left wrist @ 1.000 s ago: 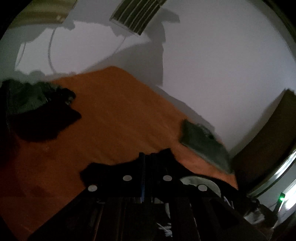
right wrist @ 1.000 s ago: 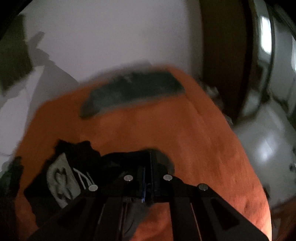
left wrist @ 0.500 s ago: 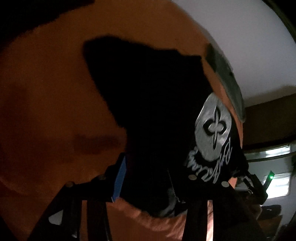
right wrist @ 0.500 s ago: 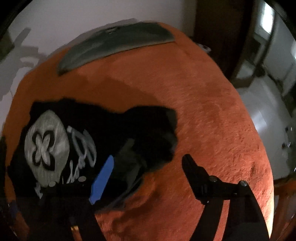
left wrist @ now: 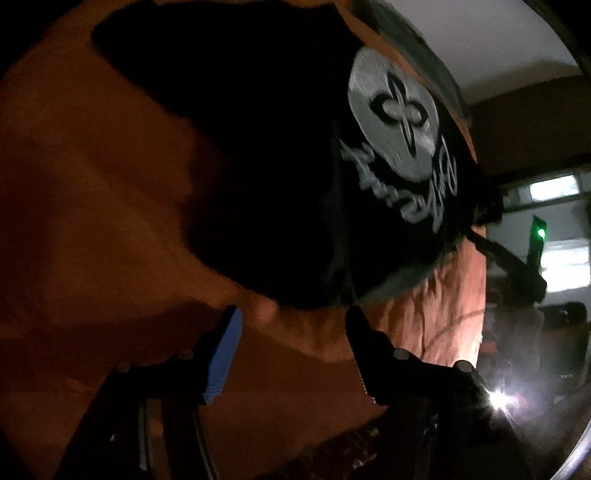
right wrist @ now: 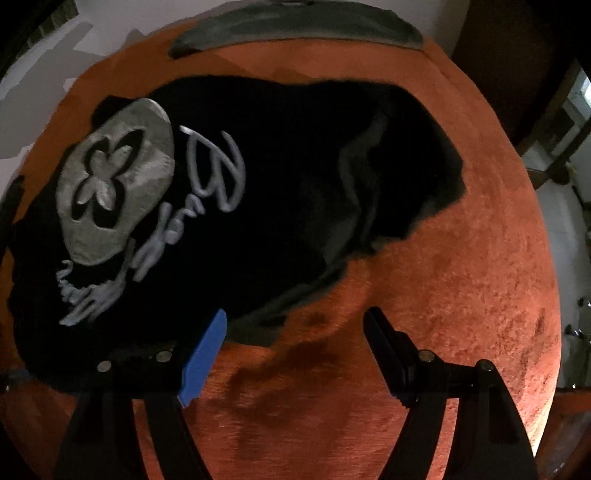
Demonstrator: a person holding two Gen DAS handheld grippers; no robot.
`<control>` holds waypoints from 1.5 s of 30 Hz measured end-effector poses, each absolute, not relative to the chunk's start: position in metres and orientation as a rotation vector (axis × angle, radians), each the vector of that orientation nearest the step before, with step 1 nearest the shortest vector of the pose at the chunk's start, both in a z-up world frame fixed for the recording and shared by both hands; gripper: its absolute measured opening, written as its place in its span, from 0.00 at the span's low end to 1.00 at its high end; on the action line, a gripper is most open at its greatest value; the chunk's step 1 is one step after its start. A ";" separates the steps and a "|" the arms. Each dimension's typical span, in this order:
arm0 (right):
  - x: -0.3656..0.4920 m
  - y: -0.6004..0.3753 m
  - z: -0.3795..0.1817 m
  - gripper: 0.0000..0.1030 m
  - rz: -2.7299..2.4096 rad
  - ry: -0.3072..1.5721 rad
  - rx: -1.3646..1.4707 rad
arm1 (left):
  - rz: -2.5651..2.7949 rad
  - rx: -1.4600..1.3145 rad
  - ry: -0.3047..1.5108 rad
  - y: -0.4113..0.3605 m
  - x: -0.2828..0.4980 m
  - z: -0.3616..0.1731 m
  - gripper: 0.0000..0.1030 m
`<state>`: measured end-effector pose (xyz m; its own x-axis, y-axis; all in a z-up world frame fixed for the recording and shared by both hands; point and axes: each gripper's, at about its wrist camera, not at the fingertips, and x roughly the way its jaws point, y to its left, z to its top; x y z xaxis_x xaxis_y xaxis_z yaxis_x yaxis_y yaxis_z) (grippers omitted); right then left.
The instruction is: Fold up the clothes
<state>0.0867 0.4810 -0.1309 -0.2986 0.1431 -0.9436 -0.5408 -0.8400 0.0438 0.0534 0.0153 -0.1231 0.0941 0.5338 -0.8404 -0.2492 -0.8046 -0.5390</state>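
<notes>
One black garment (right wrist: 280,184), printed with one grey emblem (right wrist: 114,181) and one line of pale script, lies spread print-up on the orange cover (right wrist: 461,295), a wrinkled ridge at its right part; laid flat this way it suits a fold to come or one just pressed down, and the frames do not settle which. Left gripper (left wrist: 293,321): fingers spread, empty, the garment's near hem just ahead of the tips. Right gripper (right wrist: 295,325): fingers spread, empty, hem just ahead and left of its blue pad (right wrist: 203,358). Beyond the garment, at the far edge: one grey-green folded item (right wrist: 295,27), seemingly set aside clear of the working space. Grippers: two. Garments in view: two.
</notes>
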 end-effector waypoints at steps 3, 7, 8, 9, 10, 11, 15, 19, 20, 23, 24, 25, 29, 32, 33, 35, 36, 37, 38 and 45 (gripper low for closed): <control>0.094 0.484 -0.142 0.74 2.153 0.521 -1.540 | 1.708 -1.852 -0.417 0.022 0.057 -0.136 0.59; 0.103 0.491 -0.158 0.74 2.121 0.584 -1.548 | 1.531 -1.874 -0.730 0.026 0.057 -0.153 0.60; 0.104 0.492 -0.160 0.74 2.123 0.594 -1.543 | 1.529 -1.878 -0.753 0.029 0.056 -0.156 0.60; 0.105 0.492 -0.162 0.74 2.125 0.604 -1.537 | 1.533 -1.883 -0.768 0.031 0.055 -0.159 0.61; 0.105 0.493 -0.162 0.74 2.133 0.606 -1.525 | 1.543 -1.886 -0.782 0.032 0.054 -0.161 0.61; 0.102 0.492 -0.163 0.74 2.144 0.597 -1.518 | 1.554 -1.890 -0.797 0.032 0.053 -0.164 0.61; 0.092 0.489 -0.165 0.66 2.207 0.573 -1.486 | 1.641 -1.854 -0.875 0.034 0.039 -0.161 0.16; 0.082 0.486 -0.157 0.11 2.298 0.649 -1.414 | 1.796 -1.699 -0.847 0.028 0.015 -0.126 0.04; 0.081 0.485 -0.150 0.11 2.320 0.626 -1.369 | 1.841 -1.639 -0.831 0.025 0.006 -0.110 0.04; 0.074 0.482 -0.128 0.09 2.390 0.550 -1.276 | 1.944 -1.511 -0.823 0.010 -0.025 -0.071 0.04; 0.074 0.481 -0.118 0.04 2.406 0.526 -1.228 | 1.976 -1.478 -0.818 0.006 -0.035 -0.060 0.04; 0.073 0.481 -0.107 0.02 2.416 0.495 -1.182 | 2.011 -1.452 -0.816 0.000 -0.046 -0.049 0.04; 0.073 0.503 -0.078 0.02 2.352 0.297 -1.081 | 2.121 -1.426 -0.799 -0.016 -0.086 -0.024 0.05; 0.069 0.518 -0.080 0.02 2.349 0.281 -1.125 | 2.246 -1.534 -0.708 -0.021 -0.113 -0.036 0.09; 0.068 0.521 -0.086 0.02 2.332 0.303 -1.154 | 2.229 -1.587 -0.738 -0.026 -0.111 -0.047 0.12; 0.075 0.525 -0.093 0.02 2.320 0.368 -1.190 | 2.172 -1.697 -0.815 -0.037 -0.104 -0.071 0.21; 0.078 0.527 -0.096 0.02 2.314 0.400 -1.209 | 2.167 -1.714 -0.827 -0.039 -0.097 -0.076 0.27; 0.082 0.528 -0.099 0.02 2.307 0.432 -1.226 | 2.181 -1.720 -0.806 -0.042 -0.085 -0.078 0.31; 0.085 0.530 -0.102 0.02 2.300 0.465 -1.244 | 2.196 -1.726 -0.781 -0.045 -0.072 -0.080 0.39; 0.102 0.482 -0.095 0.19 2.499 0.538 -1.285 | 2.340 -1.678 -0.344 -0.029 0.000 -0.083 0.50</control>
<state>0.1015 0.4820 -0.0951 -0.5654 0.0766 -0.8213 -0.4075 -0.8916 0.1974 0.0002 -0.0287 -0.0833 -0.3109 0.3283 -0.8920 -0.0578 -0.9433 -0.3270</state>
